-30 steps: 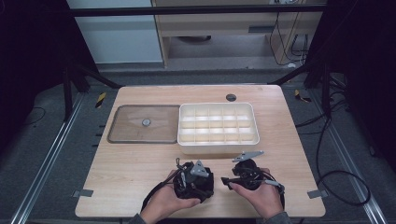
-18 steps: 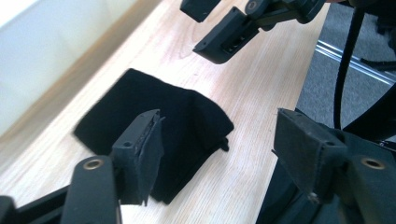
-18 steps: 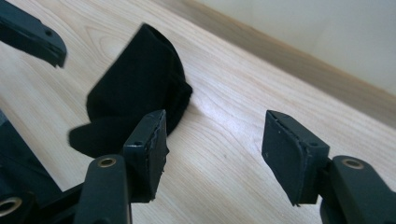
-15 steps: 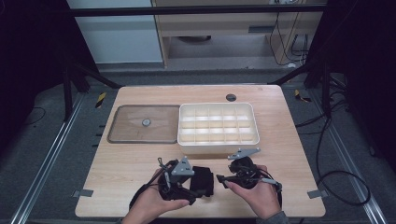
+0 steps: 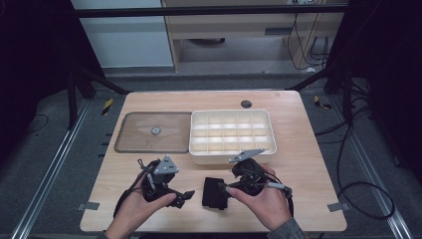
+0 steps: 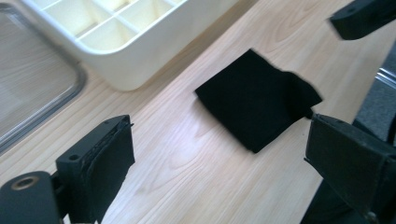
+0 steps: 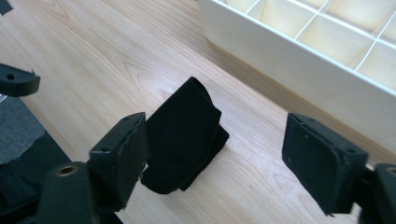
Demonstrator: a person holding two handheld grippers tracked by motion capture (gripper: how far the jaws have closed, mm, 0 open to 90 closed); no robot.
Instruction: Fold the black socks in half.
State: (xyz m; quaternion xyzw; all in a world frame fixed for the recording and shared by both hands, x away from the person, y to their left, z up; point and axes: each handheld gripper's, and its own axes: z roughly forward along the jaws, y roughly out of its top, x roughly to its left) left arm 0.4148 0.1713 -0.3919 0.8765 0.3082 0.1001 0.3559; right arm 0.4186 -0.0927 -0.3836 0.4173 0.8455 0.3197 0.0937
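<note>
Your folded black cloth (image 5: 215,193) lay flat on the wooden bench (image 5: 298,164), just in front of the white compartment tray (image 5: 232,133) and between your two hands. Your left claw (image 5: 185,195) stood wide apart, its jaws having just been opening, with nothing between them; the cloth sat on the wood beyond them, apart from both pads. Your right claw (image 5: 222,185) was also spread, its jaws likewise just opening, the cloth lying by its left pad but not pinched. A clear lid (image 5: 153,132) rested left of the tray.
</note>
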